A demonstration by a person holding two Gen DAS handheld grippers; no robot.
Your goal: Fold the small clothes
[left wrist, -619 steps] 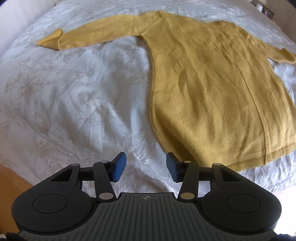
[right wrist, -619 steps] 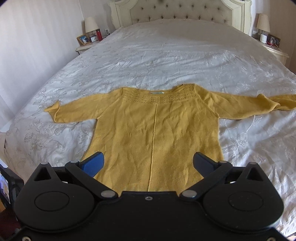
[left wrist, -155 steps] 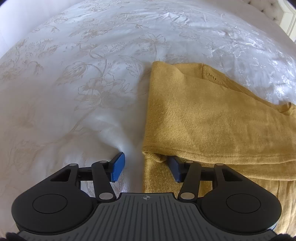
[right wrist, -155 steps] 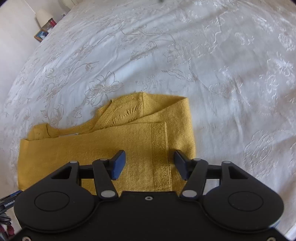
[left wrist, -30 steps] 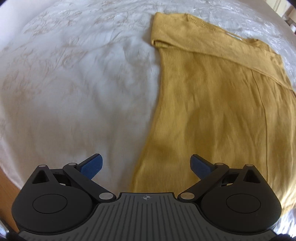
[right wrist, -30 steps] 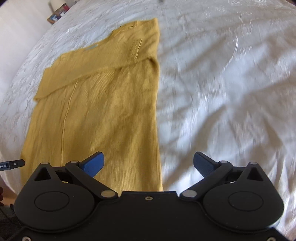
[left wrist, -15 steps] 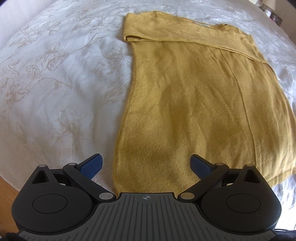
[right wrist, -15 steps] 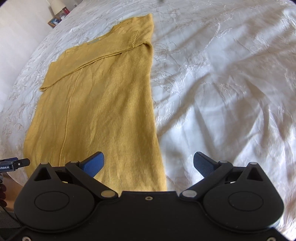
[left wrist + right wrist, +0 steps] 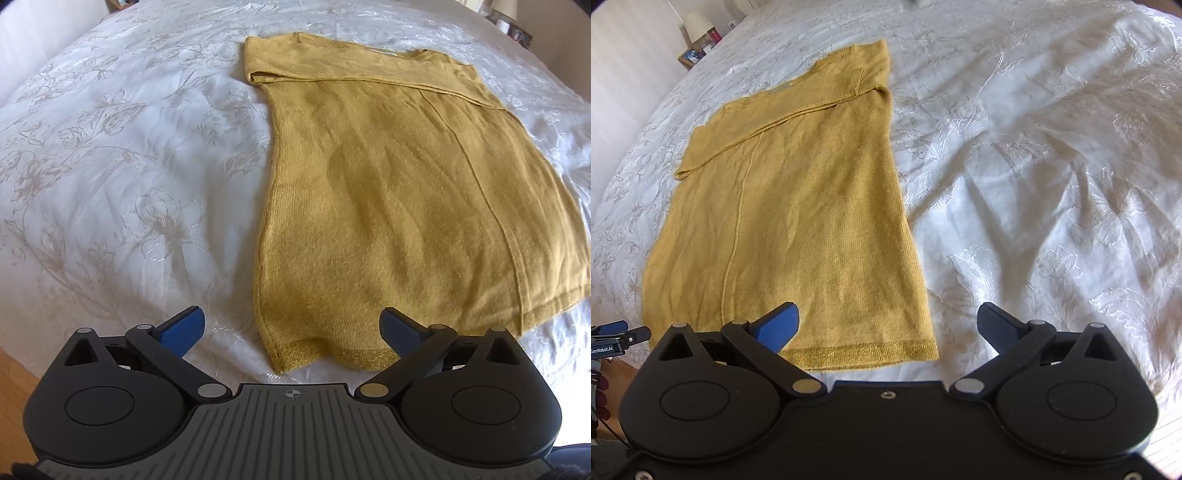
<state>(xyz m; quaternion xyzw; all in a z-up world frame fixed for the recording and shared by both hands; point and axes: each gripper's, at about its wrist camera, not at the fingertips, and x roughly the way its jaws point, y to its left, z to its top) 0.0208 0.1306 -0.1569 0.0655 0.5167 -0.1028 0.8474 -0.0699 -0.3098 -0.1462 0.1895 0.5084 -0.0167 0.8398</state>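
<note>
Both my grippers gape wide and hold nothing: left (image 9: 291, 332) straddles the near-left hem corner of the sweater (image 9: 399, 206), right (image 9: 888, 326) the near-right; it lies flat on the bed (image 9: 110, 155).

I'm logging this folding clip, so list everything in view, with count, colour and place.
sweater: 1, mustard yellow, flat on the bed, sleeves folded across its top
bedspread: 1, white with floral embroidery, covering the bed
lamp: 1, pale shade, on the far-left nightstand
picture frame: 1, wooden, on that nightstand
left tongs: 1, black with blue pads, open over the hem's left corner
right tongs: 1, black with blue pads, open over the hem's right corner
</note>
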